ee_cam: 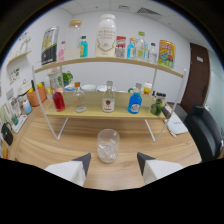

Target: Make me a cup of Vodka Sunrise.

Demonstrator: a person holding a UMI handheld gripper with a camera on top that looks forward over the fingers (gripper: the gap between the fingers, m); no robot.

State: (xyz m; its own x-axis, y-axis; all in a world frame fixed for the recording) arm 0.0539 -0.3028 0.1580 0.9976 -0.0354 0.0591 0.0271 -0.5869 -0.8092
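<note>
A clear glass [108, 145] with ice stands on the wooden table, just ahead of my gripper [113, 162] and roughly centred between its fingers. The fingers [82, 162] are spread wide and hold nothing. Beyond the glass, the lower shelf [100, 113] carries a red-liquid bottle [59, 99], a clear bottle [79, 97], a clear bottle with a red label [108, 97] and a blue bottle [135, 102].
The upper shelf [107, 60] holds a large white jar [106, 34], cans, small bottles and a yellow bag [166, 53]. White rack legs [56, 131] stand on the table to either side. A dark chair [206, 131] sits right; an orange cup [35, 96] left.
</note>
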